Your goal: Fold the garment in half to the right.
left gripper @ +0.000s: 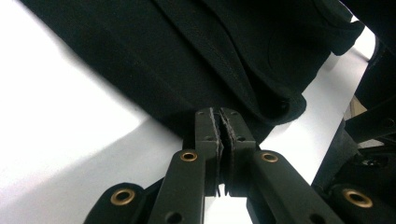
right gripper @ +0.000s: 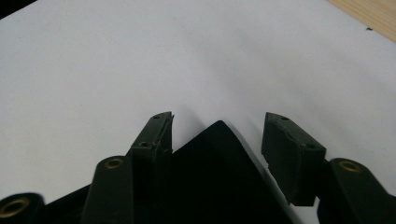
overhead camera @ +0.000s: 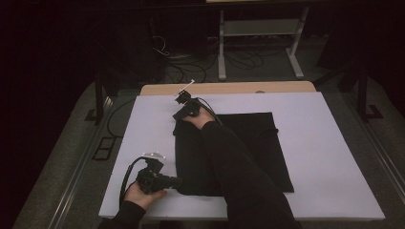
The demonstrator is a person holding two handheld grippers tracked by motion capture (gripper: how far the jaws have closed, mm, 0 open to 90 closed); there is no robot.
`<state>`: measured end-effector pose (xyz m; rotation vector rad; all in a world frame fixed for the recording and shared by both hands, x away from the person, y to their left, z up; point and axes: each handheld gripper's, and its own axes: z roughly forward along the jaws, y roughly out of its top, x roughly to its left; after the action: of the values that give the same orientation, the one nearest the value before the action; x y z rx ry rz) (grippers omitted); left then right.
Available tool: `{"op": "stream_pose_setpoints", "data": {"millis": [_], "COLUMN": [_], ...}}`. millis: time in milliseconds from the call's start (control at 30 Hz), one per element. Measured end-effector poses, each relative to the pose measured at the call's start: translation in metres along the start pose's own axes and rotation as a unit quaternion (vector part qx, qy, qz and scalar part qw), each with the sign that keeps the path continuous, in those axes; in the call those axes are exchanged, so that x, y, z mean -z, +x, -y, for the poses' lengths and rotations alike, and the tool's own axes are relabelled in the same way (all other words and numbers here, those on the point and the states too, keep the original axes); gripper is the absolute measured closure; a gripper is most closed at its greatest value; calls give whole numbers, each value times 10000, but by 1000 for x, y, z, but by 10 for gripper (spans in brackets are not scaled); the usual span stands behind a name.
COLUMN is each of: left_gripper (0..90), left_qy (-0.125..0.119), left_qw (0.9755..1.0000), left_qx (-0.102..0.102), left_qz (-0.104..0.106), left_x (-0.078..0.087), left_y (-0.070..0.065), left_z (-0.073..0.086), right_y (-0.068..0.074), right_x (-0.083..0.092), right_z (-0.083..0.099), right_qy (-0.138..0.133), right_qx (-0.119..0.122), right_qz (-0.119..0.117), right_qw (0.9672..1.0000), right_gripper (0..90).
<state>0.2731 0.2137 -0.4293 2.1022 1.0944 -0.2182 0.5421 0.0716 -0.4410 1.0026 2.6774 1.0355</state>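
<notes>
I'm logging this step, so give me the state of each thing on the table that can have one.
Black garment: spread flat on the white table cover, two corners being worked.
Left hand-held gripper: shut on the garment's near-left corner.
Right hand-held gripper: open, jaws astride the far-left corner, pads not yet pressing it.

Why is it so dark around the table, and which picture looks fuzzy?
High view: the room is dim, the white table cover catches the light, and the black cloth shows almost no detail. Left gripper view: the cover glares white and its nearest parts are soft. Right gripper view: the cloth corner is pure black, with a faint shadow beside it.
</notes>
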Motion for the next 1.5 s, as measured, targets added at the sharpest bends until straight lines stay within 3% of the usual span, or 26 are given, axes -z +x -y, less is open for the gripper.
{"op": "stream_pose_setpoints", "data": {"millis": [267, 333, 533, 900, 1200, 1500], "left_gripper": [849, 848, 849, 850, 851, 852], "left_qy": [6, 16, 12, -28, -172, -257], "left_qw": [10000, 10000, 10000, 10000, 9996, 9991], "left_qx": [-22, -31, -29, -47, -62, -68], "left_qz": [7, 11, 15, 65, 205, 339], "left_x": [-1, -1, -1, 0, 0, 0], "left_y": [-1, -1, -1, -2, -5, -6], "left_z": [-1, -1, -1, -2, -3, -5], "right_y": [2, 3, 8, 7, 5, -2], "right_x": [-1, -1, 0, 10, 39, 56], "right_z": [-1, -2, -2, -3, -2, 5], "right_qy": [74, 74, 115, 124, -98, -289], "right_qx": [16, 11, 97, 143, 129, 28], "right_qz": [174, 175, 199, 153, 124, 112], "right_qw": [9998, 9998, 9997, 9997, 9998, 9995], "right_gripper": [605, 700, 838, 858, 859, 858]}}
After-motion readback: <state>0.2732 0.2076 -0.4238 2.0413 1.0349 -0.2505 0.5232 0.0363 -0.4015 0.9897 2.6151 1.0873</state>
